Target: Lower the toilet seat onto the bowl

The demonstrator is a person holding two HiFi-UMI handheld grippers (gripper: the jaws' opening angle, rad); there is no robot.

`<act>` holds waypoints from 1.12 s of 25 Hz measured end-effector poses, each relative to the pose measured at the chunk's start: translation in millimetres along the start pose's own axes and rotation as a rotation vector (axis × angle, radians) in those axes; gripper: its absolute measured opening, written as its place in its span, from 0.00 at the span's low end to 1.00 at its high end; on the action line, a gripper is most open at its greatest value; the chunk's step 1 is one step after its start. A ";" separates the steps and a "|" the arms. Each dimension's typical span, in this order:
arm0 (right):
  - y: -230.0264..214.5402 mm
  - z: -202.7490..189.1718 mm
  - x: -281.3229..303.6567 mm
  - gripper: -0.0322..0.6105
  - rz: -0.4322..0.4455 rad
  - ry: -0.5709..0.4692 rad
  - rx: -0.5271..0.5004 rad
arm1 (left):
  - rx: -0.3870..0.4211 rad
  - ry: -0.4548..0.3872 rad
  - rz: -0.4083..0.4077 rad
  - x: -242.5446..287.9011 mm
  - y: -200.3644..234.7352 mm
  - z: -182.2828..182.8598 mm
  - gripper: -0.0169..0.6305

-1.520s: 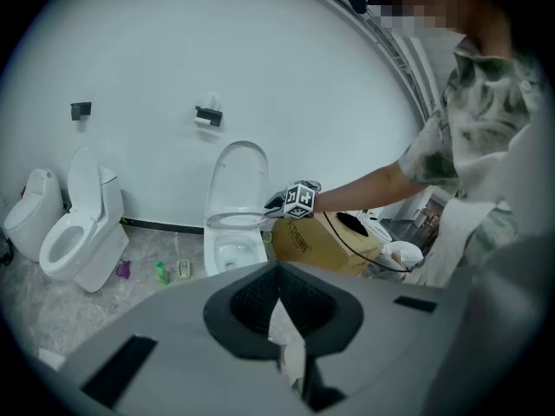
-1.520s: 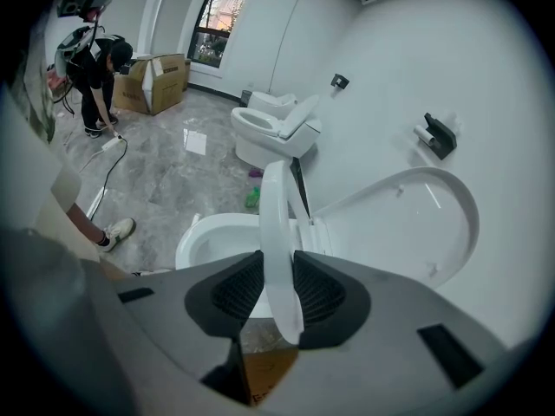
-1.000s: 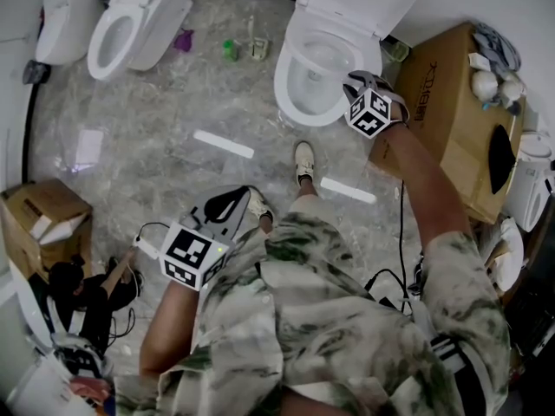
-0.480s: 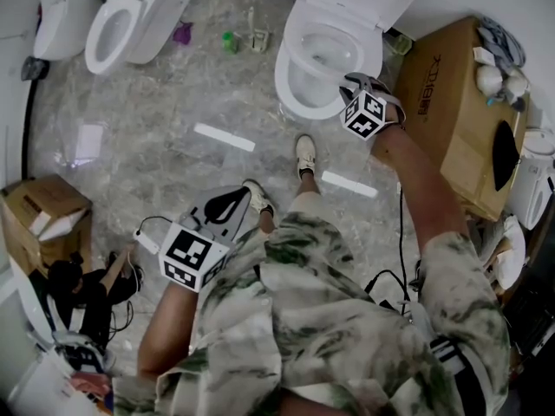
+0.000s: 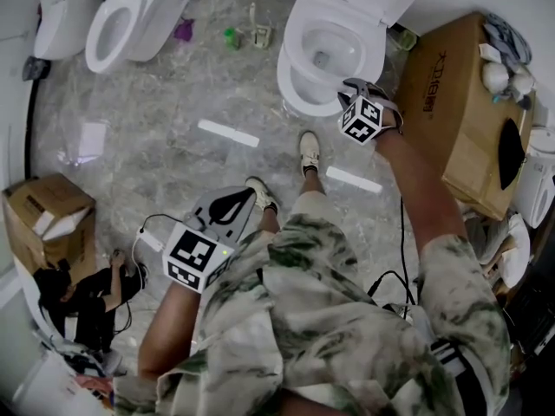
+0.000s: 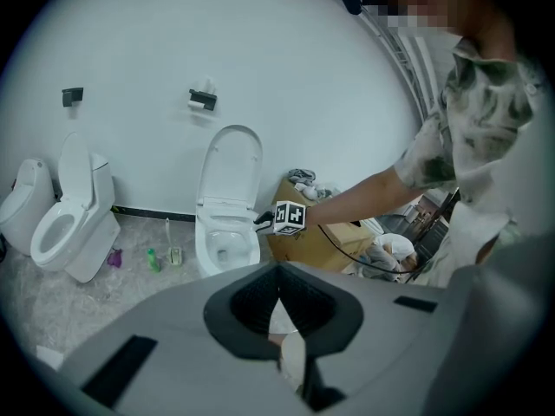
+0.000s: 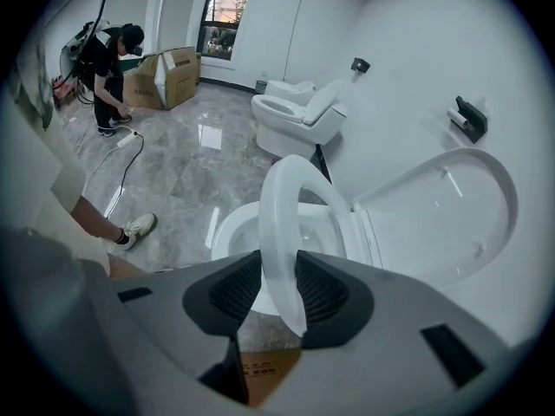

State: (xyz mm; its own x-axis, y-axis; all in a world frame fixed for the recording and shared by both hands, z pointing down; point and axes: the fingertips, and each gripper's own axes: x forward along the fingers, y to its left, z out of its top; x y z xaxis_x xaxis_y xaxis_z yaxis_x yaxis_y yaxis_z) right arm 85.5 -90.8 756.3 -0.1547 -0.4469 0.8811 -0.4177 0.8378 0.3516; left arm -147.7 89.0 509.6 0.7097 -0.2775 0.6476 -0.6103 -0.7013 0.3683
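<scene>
The right gripper (image 7: 277, 267) grasps the toilet seat (image 7: 276, 224). In the right gripper view the white ring stands on edge between the two dark pads, and each pad lies against one face of it. The jaws have just been opening a little, with the seat between them. The seat is partly down. It tilts up out of the bowl (image 7: 230, 232) and stands well clear of the lid (image 7: 434, 215), which leans back against the wall at the right of that frame.

In the head view this toilet sits at the top, right of centre. The gripper with its marker cube is at the front right of the bowl's rim, at the end of the person's outstretched arm. A large cardboard box (image 5: 451, 102) stands just beside the toilet at the right edge of the frame.

The left gripper (image 6: 277, 271) is clenched on nothing: its tips meet in a point in the left gripper view. In the head view it hangs low and left of centre, well apart from the toilet, over the grey marble floor (image 5: 173, 102).

A second toilet (image 5: 113, 33) stands at the upper left of the head view. Another person (image 5: 82, 297) crouches at the lower left, next to a smaller box (image 5: 43, 215).
</scene>
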 end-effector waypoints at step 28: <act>61.4 -23.0 62.3 0.25 0.149 0.015 0.052 | 0.004 0.046 -0.055 57.9 19.1 1.7 0.06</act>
State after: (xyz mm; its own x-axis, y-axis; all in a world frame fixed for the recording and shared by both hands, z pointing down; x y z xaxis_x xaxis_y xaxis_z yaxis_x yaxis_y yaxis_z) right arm 70.8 -60.0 840.0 -0.2047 -0.3140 0.9271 -0.4368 0.8769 0.2006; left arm -117.6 58.4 553.0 0.7250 -0.2085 0.6564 -0.5697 -0.7172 0.4014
